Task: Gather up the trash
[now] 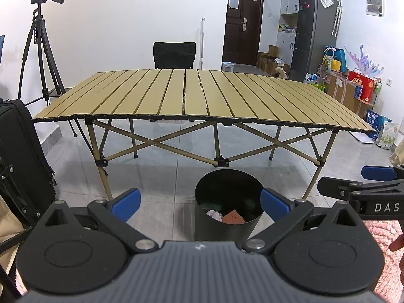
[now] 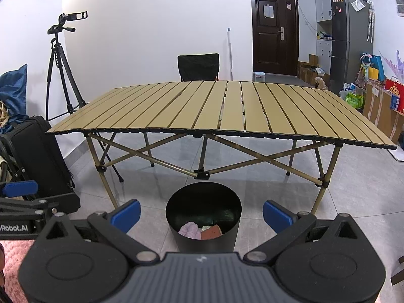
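Both wrist views sit low, side by side — facing the slatted table (image 1: 192, 93) and bin (image 2: 203, 217).

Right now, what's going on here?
A person holds two grippers, both open and empty. The left gripper and right gripper hang over a black bin on the floor in front of the folding table. The bin already holds a pink cloth and a reddish piece. No trash shows on the tabletop.

White letters "DAS" on the black body of the right tool (image 1: 378, 176) at three o'clock in the left wrist view, white "Robot.AI" on the left tool (image 2: 19, 192) at nine o'clock in the right wrist view, other labels too small to read
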{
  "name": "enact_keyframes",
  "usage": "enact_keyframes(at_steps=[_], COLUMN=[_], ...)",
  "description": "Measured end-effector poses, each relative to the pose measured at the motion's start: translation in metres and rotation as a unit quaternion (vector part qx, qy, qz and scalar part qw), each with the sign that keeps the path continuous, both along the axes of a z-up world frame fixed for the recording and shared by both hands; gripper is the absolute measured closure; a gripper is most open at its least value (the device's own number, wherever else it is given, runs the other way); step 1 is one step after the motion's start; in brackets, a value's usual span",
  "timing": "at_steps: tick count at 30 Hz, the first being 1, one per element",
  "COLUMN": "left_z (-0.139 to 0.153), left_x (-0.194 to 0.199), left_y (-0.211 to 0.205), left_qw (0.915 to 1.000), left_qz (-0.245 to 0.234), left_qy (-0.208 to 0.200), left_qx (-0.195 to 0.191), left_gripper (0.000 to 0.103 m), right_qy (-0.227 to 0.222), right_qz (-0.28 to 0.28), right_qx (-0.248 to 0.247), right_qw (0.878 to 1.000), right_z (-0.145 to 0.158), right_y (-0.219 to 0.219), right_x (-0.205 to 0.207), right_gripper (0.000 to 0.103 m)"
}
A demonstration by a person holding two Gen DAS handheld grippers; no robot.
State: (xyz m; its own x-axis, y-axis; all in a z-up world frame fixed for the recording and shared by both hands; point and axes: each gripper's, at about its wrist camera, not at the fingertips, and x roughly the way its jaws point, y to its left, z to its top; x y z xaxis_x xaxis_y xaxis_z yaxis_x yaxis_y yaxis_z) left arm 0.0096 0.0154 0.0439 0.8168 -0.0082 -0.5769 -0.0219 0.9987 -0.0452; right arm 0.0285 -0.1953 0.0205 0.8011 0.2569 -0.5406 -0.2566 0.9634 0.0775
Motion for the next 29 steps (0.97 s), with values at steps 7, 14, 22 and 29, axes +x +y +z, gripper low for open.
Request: enact_keyframes(at_steps=[7,14,22,29], left_z=[0.0004,0.0005,0.0017,0.0009], left_x=[0.0007,0.0003,0.0002,0.0041], left_y=[0.0012,0.0010,0.0011,0.0018], left_qw=[1.0000,1.0000,1.0000,1.0000], left_qz=[-0.001,-0.001,-0.001,0.002], left_qy=[-0.001,-0.002,-0.004,0.000], left_qx=[-0.002,-0.002,-0.003,-0.003], left_gripper=[0.000,0.000,0.000,0.000], right_qy=[0.000,0.000,0.000,0.001], right_qz=[0.000,0.001,-0.001,-0.001], right_qx=[0.000,0.000,0.000,0.000], right_qw=[1.000,1.000,1.000,1.000], right_z=[0.0000,0.0000,-0.0004,-0.0007], right_y=[-0.0001,0.0009,0.0007,0.0009], right_x=[0.0001,0.0002,0.0008,0.0012], right_gripper=[0.000,0.000,0.000,0.000])
